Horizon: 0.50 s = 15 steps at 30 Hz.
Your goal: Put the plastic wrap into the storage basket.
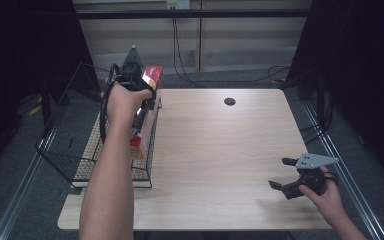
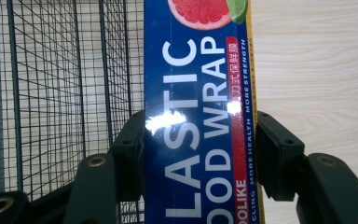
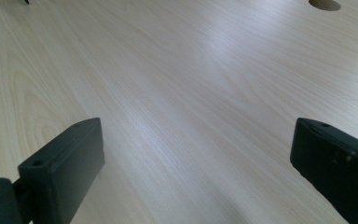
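The left claw (image 2: pixel 200 140) clamps the plastic wrap box (image 2: pixel 198 116) across its width. The box's long axis runs away from the jaws, over the wire basket (image 1: pixel 80 125) at the frame's left. The right claw (image 1: pixel 286 175) rests wide open, holding nothing, on the worktop (image 1: pixel 220 150) at lower right, well apart.

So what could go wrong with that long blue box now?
The left hand-held gripper pinches the plastic wrap box only across its narrow width, and the long box sticks far out past the jaws, so it might swing or slip. It hangs right at the rim of the wire basket, so an end could catch on the wires. The right hand-held gripper rests open far away, too far to help quickly.
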{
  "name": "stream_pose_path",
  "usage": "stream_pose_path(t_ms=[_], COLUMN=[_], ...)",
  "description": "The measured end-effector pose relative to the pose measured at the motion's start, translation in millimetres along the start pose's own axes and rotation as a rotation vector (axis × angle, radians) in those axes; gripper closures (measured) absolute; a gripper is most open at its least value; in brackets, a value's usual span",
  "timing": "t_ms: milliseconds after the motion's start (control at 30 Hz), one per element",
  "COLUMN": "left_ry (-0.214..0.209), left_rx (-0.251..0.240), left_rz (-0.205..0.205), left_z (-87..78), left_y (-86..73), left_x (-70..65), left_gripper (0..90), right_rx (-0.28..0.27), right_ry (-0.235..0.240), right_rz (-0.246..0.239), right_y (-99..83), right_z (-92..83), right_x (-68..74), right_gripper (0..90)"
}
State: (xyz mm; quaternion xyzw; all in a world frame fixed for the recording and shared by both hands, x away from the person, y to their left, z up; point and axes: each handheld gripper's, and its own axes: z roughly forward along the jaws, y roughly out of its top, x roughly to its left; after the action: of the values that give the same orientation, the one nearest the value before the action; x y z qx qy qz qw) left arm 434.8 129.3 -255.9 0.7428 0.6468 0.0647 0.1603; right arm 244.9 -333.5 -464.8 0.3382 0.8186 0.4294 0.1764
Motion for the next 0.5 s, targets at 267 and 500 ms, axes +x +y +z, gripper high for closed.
stream_pose_path(t_ms=[267,500], left_ry=[0.004,0.004], left_rx=[-0.005,-0.003], left_rz=[-0.002,-0.001], left_z=[-5.6,-9.1], left_y=[-0.4,-1.7], left_x=[5.6,10.0], left_gripper=[44.3,44.2], right_rx=[-0.001,0.000], right_ry=[-0.003,-0.006], right_rz=[0.000,0.001], right_y=[-0.1,-0.3], right_z=[0.3,0.5], right_x=[-0.1,-0.2], right_gripper=[2.6,2.6])
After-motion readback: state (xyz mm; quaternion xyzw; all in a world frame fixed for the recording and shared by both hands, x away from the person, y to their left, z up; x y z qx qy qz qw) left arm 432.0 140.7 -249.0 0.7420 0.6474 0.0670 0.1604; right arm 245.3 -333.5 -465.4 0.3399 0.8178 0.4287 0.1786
